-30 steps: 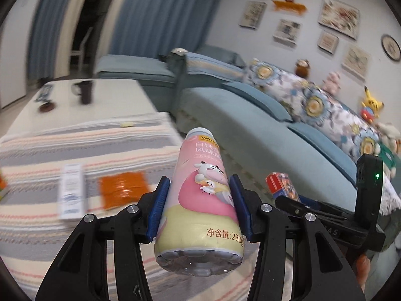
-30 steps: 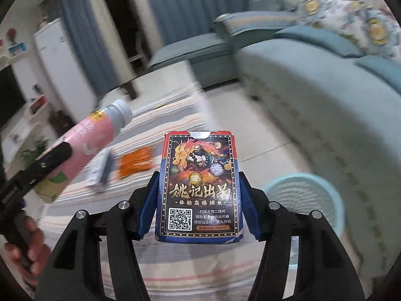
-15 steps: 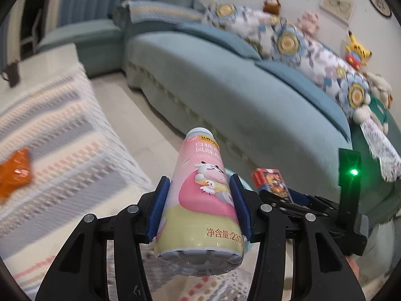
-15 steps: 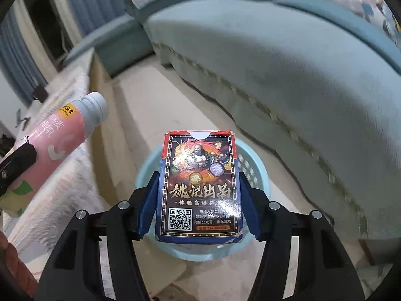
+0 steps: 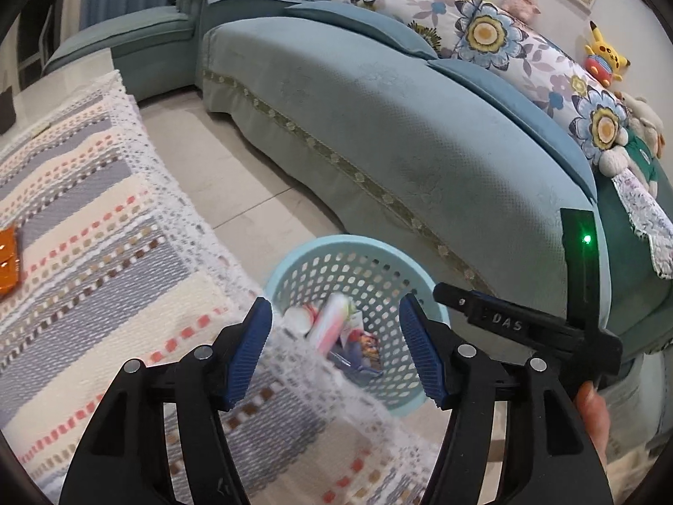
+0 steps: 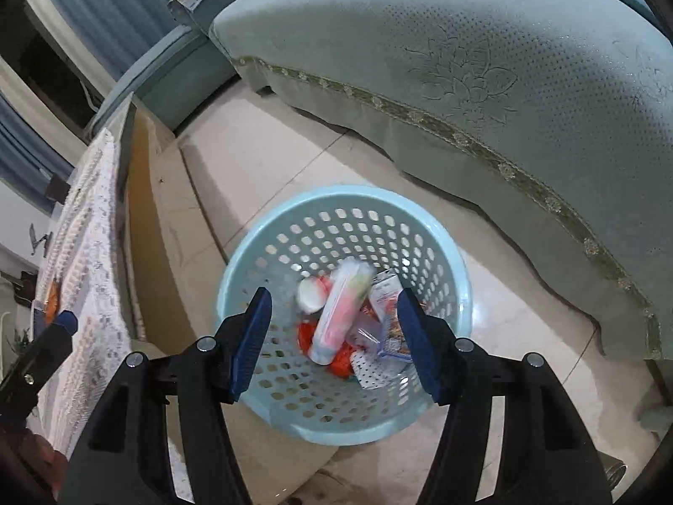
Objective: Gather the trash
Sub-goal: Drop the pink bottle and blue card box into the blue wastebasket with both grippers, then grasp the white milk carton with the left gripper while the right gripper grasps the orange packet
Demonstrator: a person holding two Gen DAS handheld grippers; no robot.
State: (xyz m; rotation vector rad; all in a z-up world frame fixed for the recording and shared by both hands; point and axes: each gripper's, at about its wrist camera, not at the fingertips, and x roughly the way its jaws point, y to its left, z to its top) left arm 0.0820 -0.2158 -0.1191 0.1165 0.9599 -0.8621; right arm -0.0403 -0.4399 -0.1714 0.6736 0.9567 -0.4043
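A light blue perforated trash basket [image 6: 269, 252] stands on the floor between the table and the sofa; it also shows in the left wrist view [image 5: 349, 248]. The pink bottle [image 6: 340, 311] lies in it, motion-blurred, on other wrappers; it shows in the left wrist view too [image 5: 330, 322]. The card box [image 5: 366, 343] lies in the basket beside it. My left gripper [image 5: 334, 347] is open and empty above the table's edge. My right gripper [image 6: 334, 341] is open and empty directly above the basket.
A striped lace-edged tablecloth [image 5: 84, 227] covers the table at left, with an orange wrapper [image 5: 8, 261] on it. A teal sofa [image 5: 399, 134] with floral cushions and plush toys runs along the right. Tiled floor [image 6: 260, 134] lies between.
Both grippers have opened over the basket. The pink bottle left my left gripper and the card box left my right gripper; both now lie in the basket.
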